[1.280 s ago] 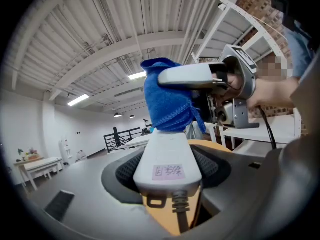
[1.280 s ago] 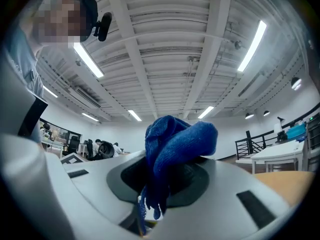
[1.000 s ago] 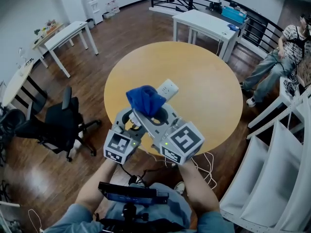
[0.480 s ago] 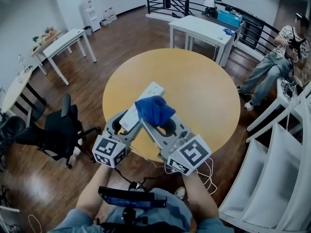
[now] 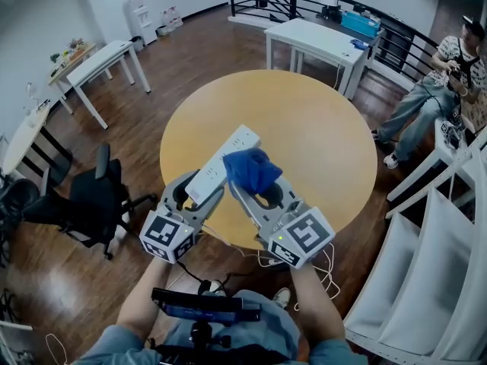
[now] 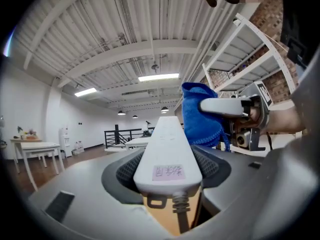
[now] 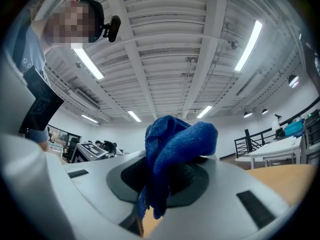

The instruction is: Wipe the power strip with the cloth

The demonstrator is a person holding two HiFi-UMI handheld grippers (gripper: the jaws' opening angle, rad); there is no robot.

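Above the round wooden table [image 5: 319, 128] both grippers are raised side by side. My left gripper [image 5: 199, 191] is shut on the white power strip [image 5: 222, 164], which points up and away; its cord end shows between the jaws in the left gripper view [image 6: 169, 154]. My right gripper [image 5: 255, 182] is shut on the bunched blue cloth [image 5: 251, 169], which sits against the strip's right side. The cloth [image 7: 172, 151] fills the jaws in the right gripper view, and the cloth [image 6: 201, 118] also shows beside the strip in the left gripper view.
A black office chair [image 5: 87, 196] stands to the left of the table. White tables [image 5: 323, 40] [image 5: 99, 63] stand further off. A seated person [image 5: 434, 97] is at the right, with white shelving [image 5: 434, 265] beside them. A white cable [image 5: 323, 268] lies on the floor.
The power strip has swung from behind the cloth to its left side and now stands clear of it. The cloth has moved right and slightly down along the strip.
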